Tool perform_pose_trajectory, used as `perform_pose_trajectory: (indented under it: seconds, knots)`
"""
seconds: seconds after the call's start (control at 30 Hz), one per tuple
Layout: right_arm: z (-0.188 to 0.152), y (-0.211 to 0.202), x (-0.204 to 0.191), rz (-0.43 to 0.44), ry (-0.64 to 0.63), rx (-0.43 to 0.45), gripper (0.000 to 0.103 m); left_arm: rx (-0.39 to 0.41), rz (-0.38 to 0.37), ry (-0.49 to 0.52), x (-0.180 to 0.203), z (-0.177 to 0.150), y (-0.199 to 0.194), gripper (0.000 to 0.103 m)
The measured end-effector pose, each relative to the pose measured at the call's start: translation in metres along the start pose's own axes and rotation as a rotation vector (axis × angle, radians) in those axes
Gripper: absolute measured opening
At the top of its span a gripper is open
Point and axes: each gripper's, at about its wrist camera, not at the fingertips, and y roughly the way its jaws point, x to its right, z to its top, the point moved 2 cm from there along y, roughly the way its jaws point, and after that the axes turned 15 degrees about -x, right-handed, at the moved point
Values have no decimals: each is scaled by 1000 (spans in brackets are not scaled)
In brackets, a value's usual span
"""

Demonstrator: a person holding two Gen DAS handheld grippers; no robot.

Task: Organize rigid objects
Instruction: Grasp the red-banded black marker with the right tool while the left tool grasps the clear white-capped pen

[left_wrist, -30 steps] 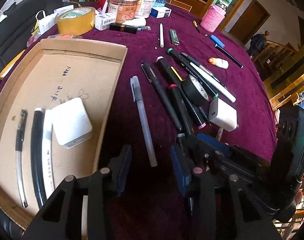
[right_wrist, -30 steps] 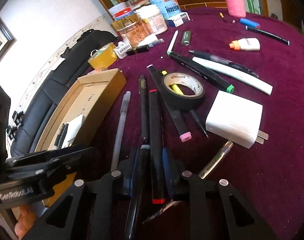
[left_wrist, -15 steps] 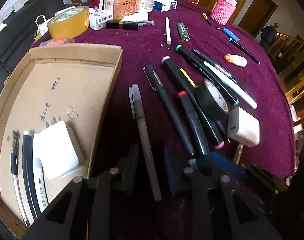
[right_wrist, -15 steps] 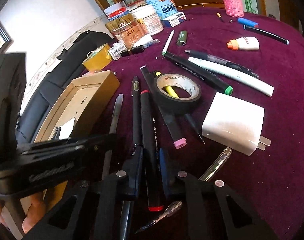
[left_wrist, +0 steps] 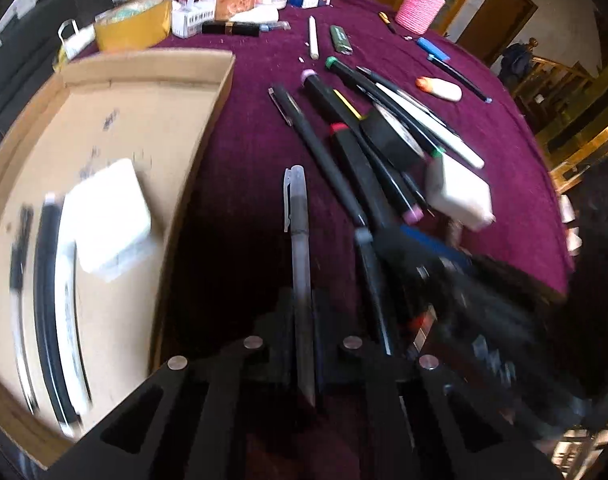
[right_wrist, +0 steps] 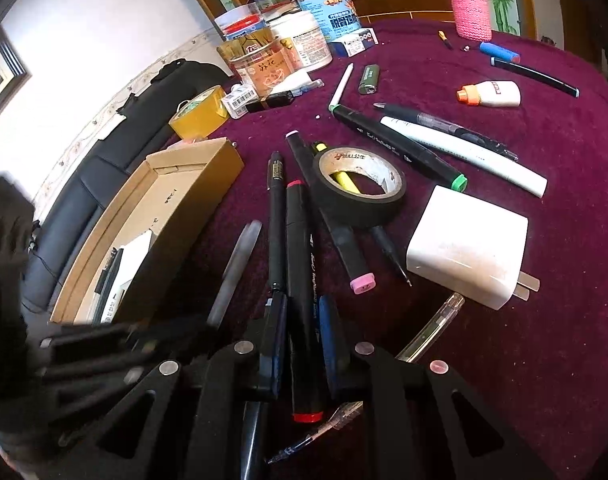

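In the left wrist view my left gripper (left_wrist: 303, 314) has its jaws closing tight on a grey translucent pen (left_wrist: 298, 240), with the pads pressing its barrel. The pen points away over the purple cloth. In the right wrist view my right gripper (right_wrist: 304, 314) is shut on a black marker with red ends (right_wrist: 298, 248), which lies along the fingers. The grey pen (right_wrist: 238, 260) and the blurred left gripper (right_wrist: 104, 354) show just to its left. An open cardboard box (left_wrist: 116, 120) on the left holds a white charger block (left_wrist: 104, 216) and a few pens.
Other pens and markers lie fanned around a black tape roll (right_wrist: 360, 200). A white plug charger (right_wrist: 464, 248) and a clear pen (right_wrist: 430, 330) lie to the right. A yellow tape roll (right_wrist: 198, 118), jars (right_wrist: 264, 66) and a pink-covered bottle (right_wrist: 468, 12) line the back. A black sofa (right_wrist: 104, 176) runs behind the box.
My left gripper went from open to shut around the grey pen after sliding in over it. The right gripper narrowed onto the red-ended marker and has stayed put since.
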Motion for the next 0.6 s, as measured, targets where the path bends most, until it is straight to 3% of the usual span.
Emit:
perform_pose_trajectory:
  seconds: [0.1, 0.2, 0.43, 0.6]
  knots:
    - [-10, -7, 0, 55, 17, -8, 17, 6, -18, 10, 1, -19, -10, 8]
    - [-32, -21, -4, 44, 43, -10, 16, -5, -44, 21, 4, -32, -15, 8]
    - [-83, -42, -3, -90, 79, -46, 17, -30, -70, 52, 12, -50, -11, 8]
    - [-93, -39, -4, -163, 75, -42, 18, -35, -42, 62, 14, -49, -1, 9]
